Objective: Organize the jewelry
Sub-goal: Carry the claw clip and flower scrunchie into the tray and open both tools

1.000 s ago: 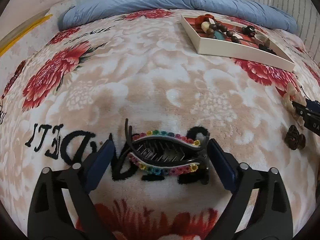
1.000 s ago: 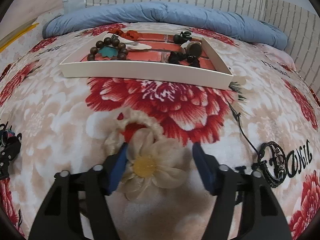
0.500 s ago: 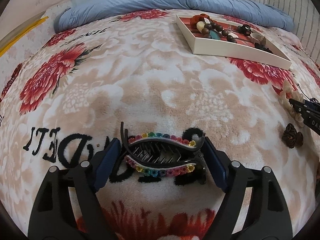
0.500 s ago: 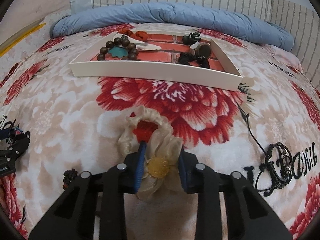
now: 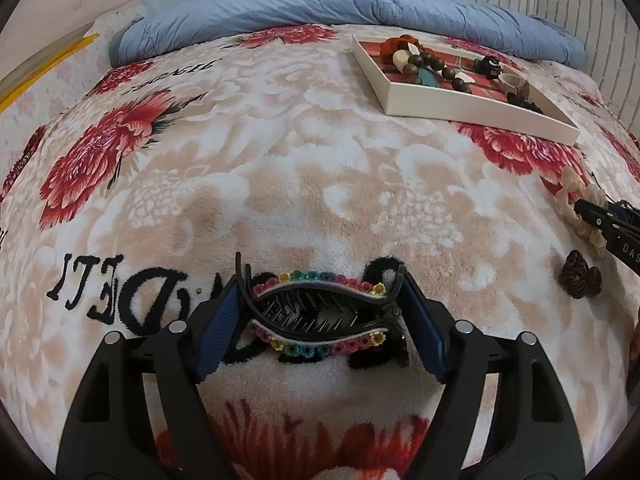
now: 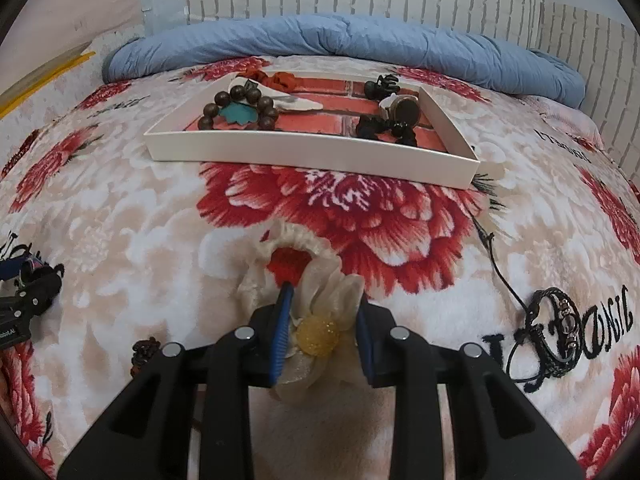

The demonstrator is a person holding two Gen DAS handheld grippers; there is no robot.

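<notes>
A black hair clip (image 5: pixel 316 320) edged with rainbow flowers lies on the floral blanket. My left gripper (image 5: pixel 319 282) spans it lengthwise; its jaws are closing and the blue pads touch both ends of the clip. My right gripper (image 6: pixel 322 298) is shut on a cream flower scrunchie (image 6: pixel 296 240), squeezing the petals around its yellow centre. A white tray (image 6: pixel 312 156) with a brick-print floor stands further back, holding a wooden bead bracelet (image 6: pixel 240 108) and dark clips. In the left wrist view the tray (image 5: pixel 472 110) sits at the upper right.
A small dark brown clip (image 5: pixel 580 276) lies between the two grippers. A black cord bracelet (image 6: pixel 556 336) rests on the blanket to the right. A rolled blue duvet (image 6: pixel 340 44) lines the far edge below a white brick wall.
My left jaws have narrowed until the pads meet the hair clip's ends. My right jaws have closed from wide apart onto the flower scrunchie, bunching its petals.
</notes>
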